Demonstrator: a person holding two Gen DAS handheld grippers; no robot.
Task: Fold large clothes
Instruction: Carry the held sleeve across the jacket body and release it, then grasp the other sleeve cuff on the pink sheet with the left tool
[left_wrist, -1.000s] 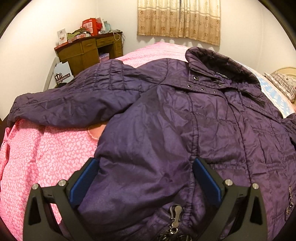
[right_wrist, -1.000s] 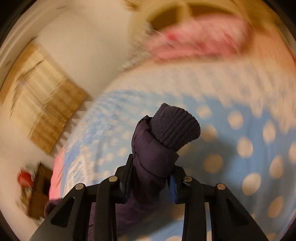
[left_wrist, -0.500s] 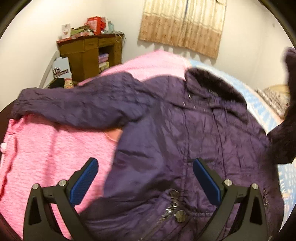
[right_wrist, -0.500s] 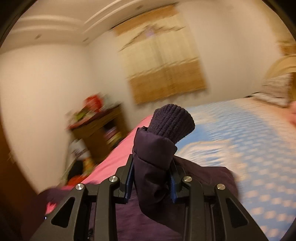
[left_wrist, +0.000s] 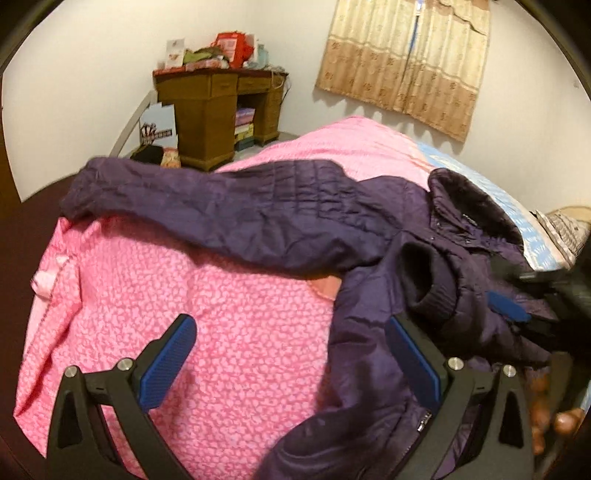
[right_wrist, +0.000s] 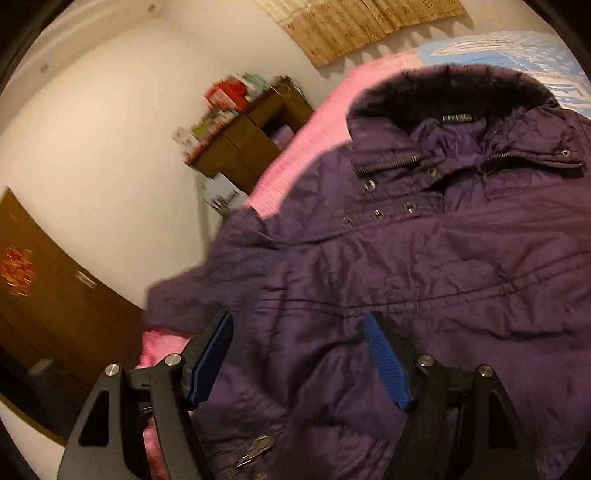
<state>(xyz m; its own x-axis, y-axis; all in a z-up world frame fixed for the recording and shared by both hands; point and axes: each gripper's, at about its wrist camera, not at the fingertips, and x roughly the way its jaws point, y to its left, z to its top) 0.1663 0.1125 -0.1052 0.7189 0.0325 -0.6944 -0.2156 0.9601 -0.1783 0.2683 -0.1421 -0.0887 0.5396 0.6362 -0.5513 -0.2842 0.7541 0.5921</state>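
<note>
A dark purple padded jacket lies front-up on a bed with a pink cover. Its left sleeve stretches out to the left. The other sleeve, with a ribbed knit cuff, lies folded over the jacket's front. My left gripper is open and empty above the pink cover beside the jacket's edge. My right gripper is open and empty over the jacket's chest, below the collar. It also shows at the right edge of the left wrist view.
A wooden desk piled with clutter stands against the back wall, with boxes on the floor beside it. A beige curtain hangs behind the bed. A blue sheet and pillow lie at the right. A brown wardrobe stands at left.
My right gripper carried the right sleeve across over the jacket's front and let go of it; its jaws have opened. My left gripper swung left off the jacket, over the pink cover.
</note>
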